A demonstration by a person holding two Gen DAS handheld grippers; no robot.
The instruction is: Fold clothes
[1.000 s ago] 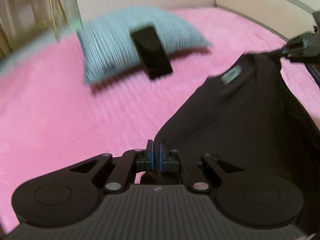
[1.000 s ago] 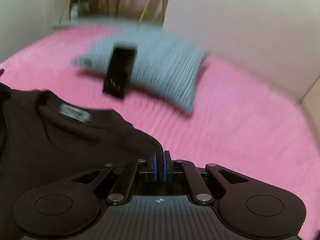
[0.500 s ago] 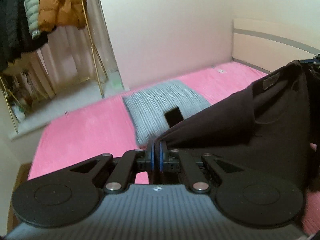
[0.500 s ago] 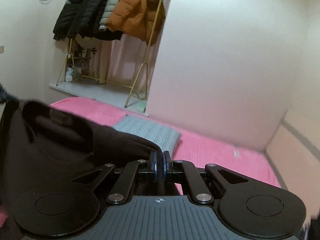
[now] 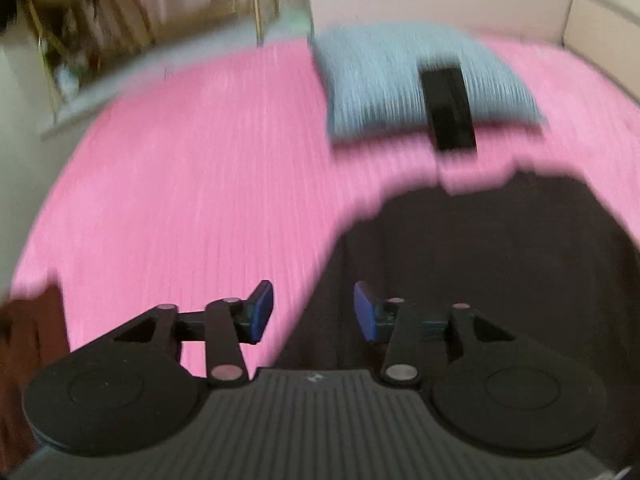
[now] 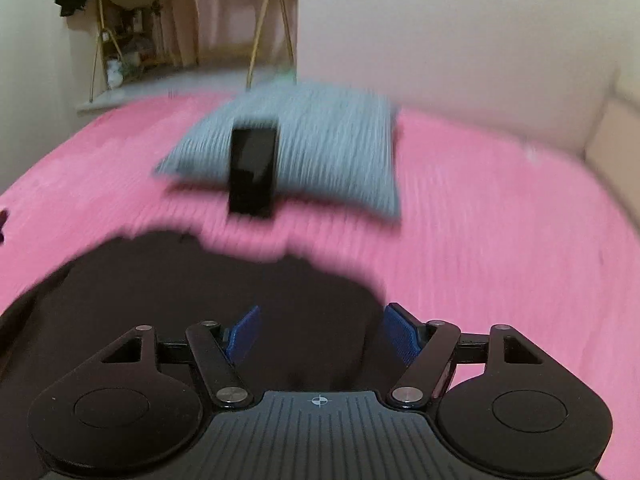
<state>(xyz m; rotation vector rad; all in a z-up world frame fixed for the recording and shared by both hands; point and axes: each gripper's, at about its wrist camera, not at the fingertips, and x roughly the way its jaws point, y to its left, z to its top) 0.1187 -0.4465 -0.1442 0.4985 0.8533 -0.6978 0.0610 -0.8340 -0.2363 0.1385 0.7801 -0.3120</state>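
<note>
In the left wrist view, the left gripper [image 5: 314, 312] had its blue fingers apart, holding nothing. The dark shirt [image 5: 480, 264] lay on the pink bed [image 5: 180, 180], and its edge ran between the fingers and off to the right.

In the right wrist view, the right gripper [image 6: 322, 332] was wide apart too, with the shirt [image 6: 200, 300] under it.

The shirt looked soft, light and floppy. An edge or corner seemed best to pinch.

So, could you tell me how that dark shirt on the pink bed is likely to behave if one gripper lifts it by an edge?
The dark shirt lies limp with a wavy edge, so it would probably drape and sag. It looks thin, likely light. On the fuzzy pink bedspread it may drag rather than slide.
</note>
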